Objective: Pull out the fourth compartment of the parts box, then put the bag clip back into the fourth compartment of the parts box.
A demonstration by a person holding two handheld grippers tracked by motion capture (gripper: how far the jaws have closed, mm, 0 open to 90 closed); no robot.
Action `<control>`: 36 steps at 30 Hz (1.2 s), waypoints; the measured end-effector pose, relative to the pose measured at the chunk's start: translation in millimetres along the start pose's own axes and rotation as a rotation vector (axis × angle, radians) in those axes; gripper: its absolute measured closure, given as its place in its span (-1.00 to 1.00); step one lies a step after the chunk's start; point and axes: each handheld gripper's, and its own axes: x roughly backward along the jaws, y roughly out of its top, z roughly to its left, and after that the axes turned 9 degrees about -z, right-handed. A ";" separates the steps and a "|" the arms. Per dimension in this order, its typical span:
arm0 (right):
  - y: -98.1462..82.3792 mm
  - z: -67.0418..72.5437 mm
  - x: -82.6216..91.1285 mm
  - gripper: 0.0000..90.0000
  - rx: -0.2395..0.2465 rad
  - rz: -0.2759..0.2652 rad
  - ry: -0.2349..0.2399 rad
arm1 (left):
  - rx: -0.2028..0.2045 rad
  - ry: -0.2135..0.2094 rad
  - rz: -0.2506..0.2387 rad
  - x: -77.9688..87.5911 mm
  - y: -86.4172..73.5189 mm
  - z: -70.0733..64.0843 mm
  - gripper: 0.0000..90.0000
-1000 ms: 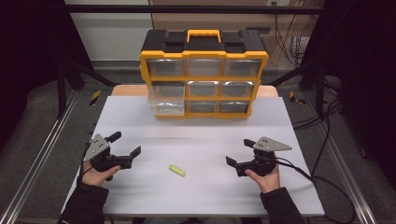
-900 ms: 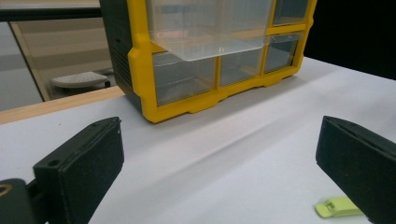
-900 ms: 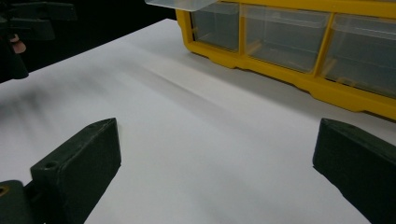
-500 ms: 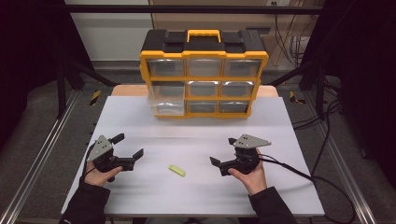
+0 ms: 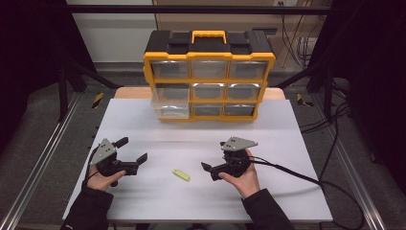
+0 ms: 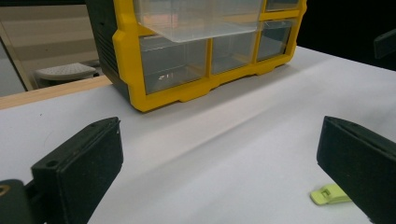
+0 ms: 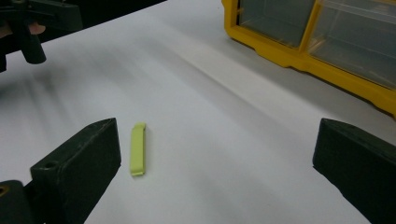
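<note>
Small yellow-green clip (image 5: 181,175) lying flat on white table (image 5: 287,134), between both grippers, touching neither. Nearer to right gripper (image 5: 210,171): just ahead of its tips and off toward its left jaw in right gripper view (image 7: 137,155). Long axis running roughly along that gripper's line of sight, so jaws would probably close across the narrow width once shifted sideways. Right jaws spread wide, nothing held. Left gripper (image 5: 133,153) farther off, jaws also wide and empty; clip beside its right jaw in left gripper view (image 6: 329,194).

Clip: thin flat strip, smooth matte plastic, small raised lip at one end. Table: matte white, bare. Beyond both grippers, yellow-and-black organizer (image 5: 209,76), hard plastic, clear drawers, one clear drawer (image 5: 168,98) pulled out.
</note>
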 end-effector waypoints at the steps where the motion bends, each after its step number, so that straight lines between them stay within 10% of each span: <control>1: 0.7 1.6 -2.7 -0.97 0.003 0.004 0.004 | -0.001 -0.004 -0.002 -0.2 -0.1 -0.1 -0.99; 36: -2.0 32.1 -75.0 -0.76 0.050 0.200 0.105 | -0.004 -0.022 0.017 -2.7 -3.5 0.5 -0.99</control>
